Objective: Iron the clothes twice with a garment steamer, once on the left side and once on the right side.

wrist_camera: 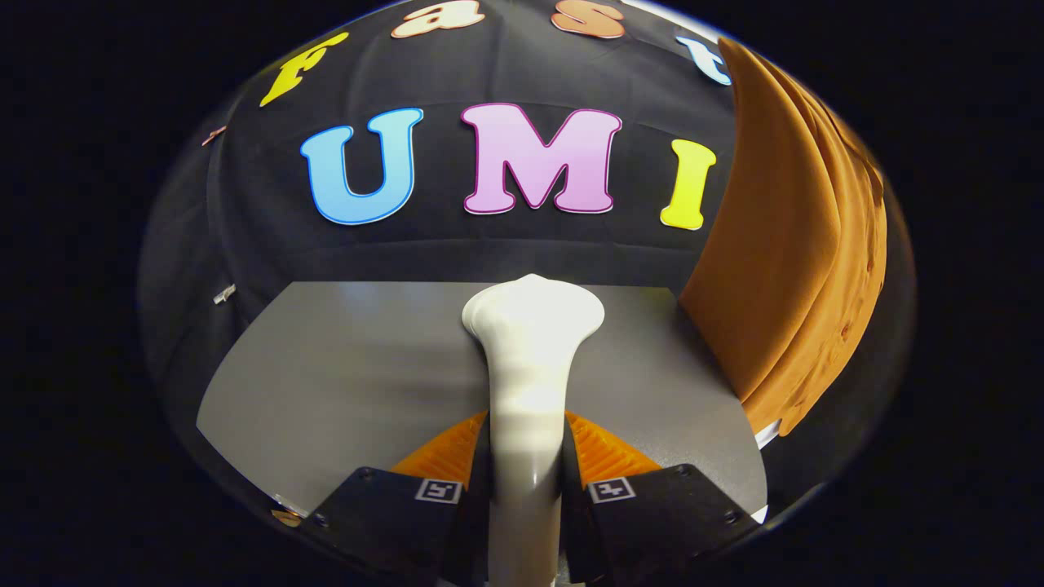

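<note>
Centrally, the gripper (526,456) is clenched on the steamer (528,359), both fingers pressing the sides of its slim white handle, which runs forward between them and widens into the head just beyond their tips. Below lies a grey table (342,375), and behind it hangs the black booth wall. The garment (783,244), an orange cloth hanging in soft vertical folds, stands to the right of the steamer head and apart from it, its lower edge reaching down past the table's right side. Judged from this layout, the step in hand is bringing the head across to the cloth for a pass, and no contact is made yet. To do it well, the grip should stay firm and centred so the handle does not twist between the fingers; the head's face should be turned square to the fabric before touching; the stroke should then run along the hang of the folds, on one side of the cloth, leaving the other side for the second pass. Pressing hard would likely push the loose cloth away rather than smooth it. As to pose, the gripper is held level, pointing straight at the wall, with the steamer in line with the fingers and slightly raised over the table
</note>
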`<state>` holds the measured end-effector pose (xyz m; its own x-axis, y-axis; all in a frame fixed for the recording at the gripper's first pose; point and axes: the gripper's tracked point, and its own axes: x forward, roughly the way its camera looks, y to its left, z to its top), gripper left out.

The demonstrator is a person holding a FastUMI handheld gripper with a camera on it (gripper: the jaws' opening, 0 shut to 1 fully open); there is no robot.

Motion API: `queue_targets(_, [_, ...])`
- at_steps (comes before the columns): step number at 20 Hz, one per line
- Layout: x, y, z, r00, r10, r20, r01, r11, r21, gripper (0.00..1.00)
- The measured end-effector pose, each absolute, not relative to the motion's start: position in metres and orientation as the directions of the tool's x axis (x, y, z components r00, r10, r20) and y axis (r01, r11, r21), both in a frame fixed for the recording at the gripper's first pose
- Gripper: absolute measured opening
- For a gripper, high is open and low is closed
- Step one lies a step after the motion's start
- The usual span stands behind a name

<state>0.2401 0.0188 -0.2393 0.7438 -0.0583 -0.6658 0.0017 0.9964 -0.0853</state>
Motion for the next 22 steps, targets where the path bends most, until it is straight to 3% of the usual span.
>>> queue_targets(22, [0.173, 0.028, -0.142, 0.857, -0.003, -0.516, -0.016, 0.999, -0.032, 0.4])
